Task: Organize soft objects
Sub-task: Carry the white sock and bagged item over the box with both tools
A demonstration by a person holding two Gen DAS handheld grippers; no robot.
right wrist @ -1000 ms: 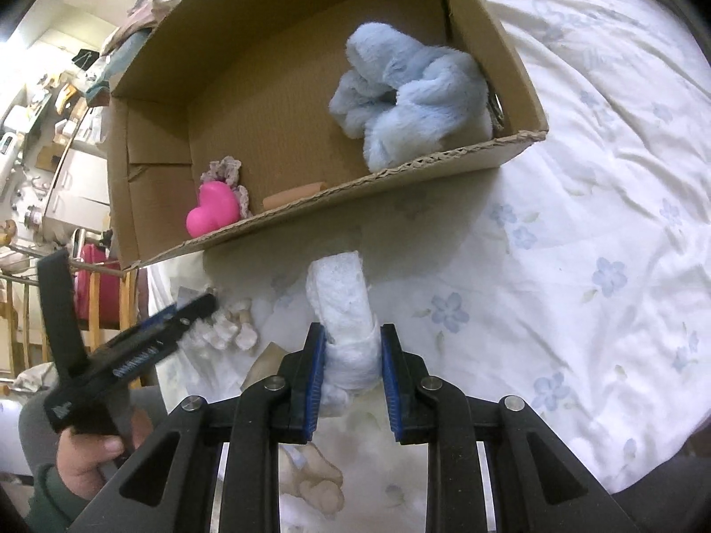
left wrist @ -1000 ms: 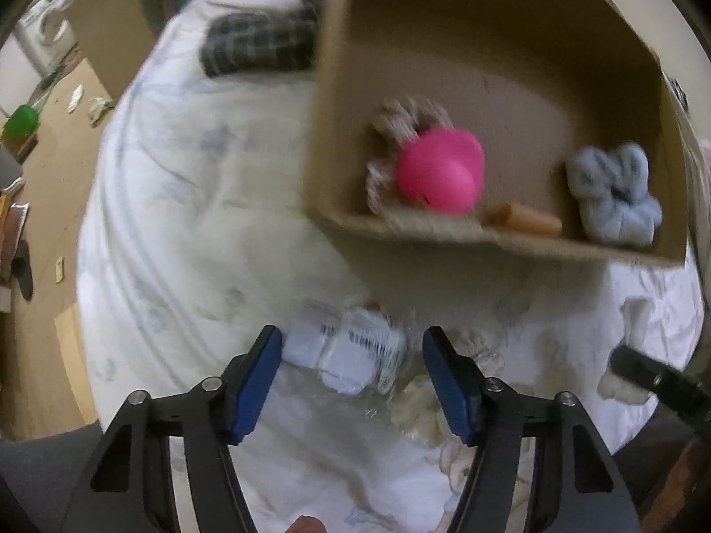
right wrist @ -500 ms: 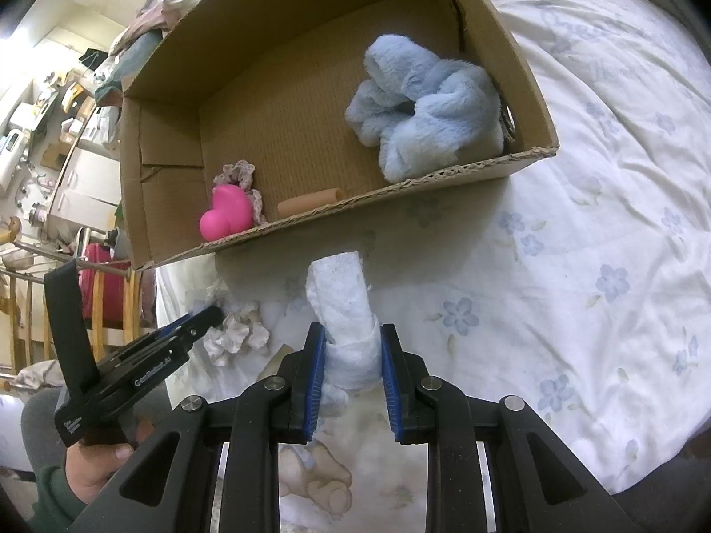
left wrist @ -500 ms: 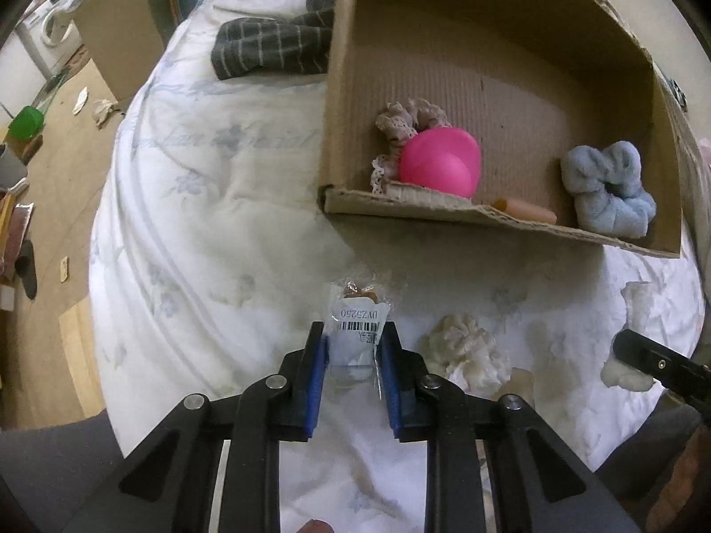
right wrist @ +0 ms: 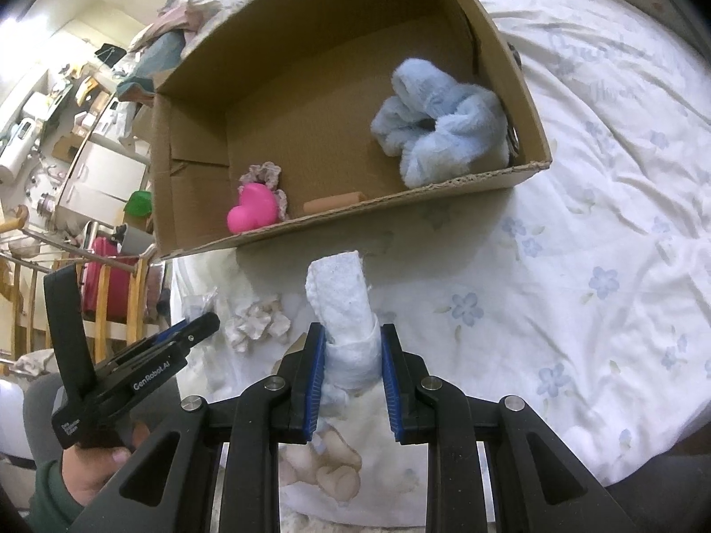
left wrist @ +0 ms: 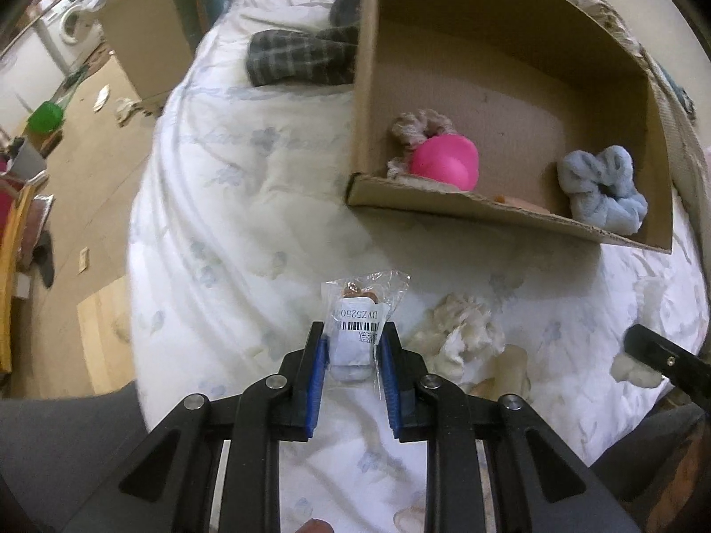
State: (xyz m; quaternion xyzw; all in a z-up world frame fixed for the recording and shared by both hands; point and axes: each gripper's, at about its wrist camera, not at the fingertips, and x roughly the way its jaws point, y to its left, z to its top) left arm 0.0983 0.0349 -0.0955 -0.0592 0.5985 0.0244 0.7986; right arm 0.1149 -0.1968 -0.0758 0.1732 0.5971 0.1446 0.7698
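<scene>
My left gripper (left wrist: pixel 351 346) is shut on a small clear plastic packet (left wrist: pixel 357 320) with a barcode label, held just above the bed. My right gripper (right wrist: pixel 351 346) is shut on a rolled white fluffy cloth (right wrist: pixel 342 302) that sticks up from the jaws. Ahead stands an open cardboard box (left wrist: pixel 489 211) holding a pink heart-shaped toy (left wrist: pixel 446 164), a crochet scrunchie (left wrist: pixel 417 126), a light blue fluffy scrunchie (left wrist: pixel 600 188) and a tan stick (right wrist: pixel 331 202). A cream fluffy scrunchie (left wrist: pixel 460 333) lies on the bed right of the packet. The left gripper shows in the right wrist view (right wrist: pixel 195 326).
The bed has a white floral duvet (right wrist: pixel 600 222). A dark plaid cloth (left wrist: pixel 297 57) lies beyond the box's left side. The bed edge drops to a wooden floor (left wrist: pixel 89 204) on the left, with a cardboard box (left wrist: pixel 142 31) and clutter there.
My left gripper closed on the plastic packet and lifted it a little. My right gripper kept its hold on the white cloth and moved slightly closer to the box.
</scene>
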